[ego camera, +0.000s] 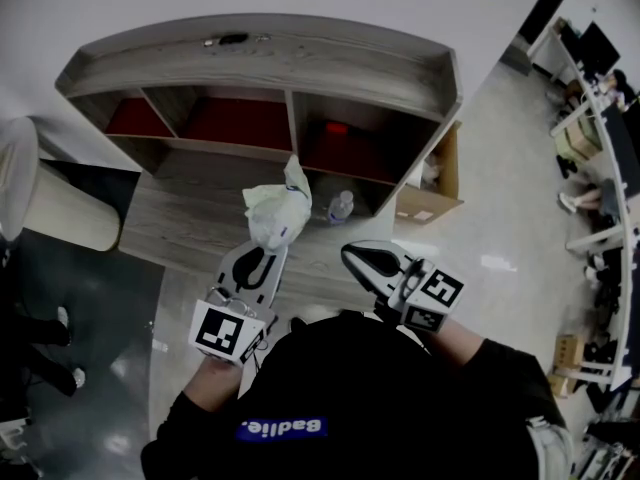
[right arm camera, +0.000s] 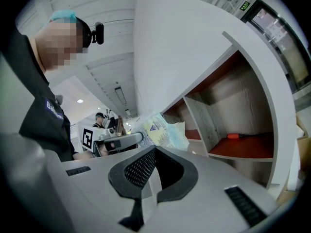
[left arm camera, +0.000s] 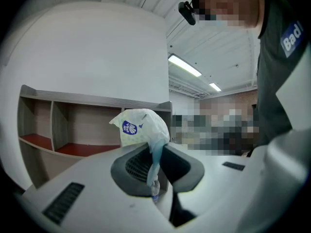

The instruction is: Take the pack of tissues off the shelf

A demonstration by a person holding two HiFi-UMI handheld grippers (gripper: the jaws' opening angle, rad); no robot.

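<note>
Close before the person's chest, the left hand-held gripper [ego camera: 272, 248] pinches the thin end flap of the pack of tissues [ego camera: 275, 208], which stands up above its jaws, clear of the shelf [ego camera: 260, 63] and over the worktop [ego camera: 180, 218]. Beside it, the right hand-held gripper [ego camera: 355, 254] has its jaws together on nothing. Farther off, a water bottle [ego camera: 342, 206] stands before the shelf's red-floored compartments.

We look steeply down from the head onto the shelf [ego camera: 260, 63] just ahead, while our two gripper cameras sit low and close, facing its open compartments from the near side, and all three views share the pack of tissues [ego camera: 275, 208].
</note>
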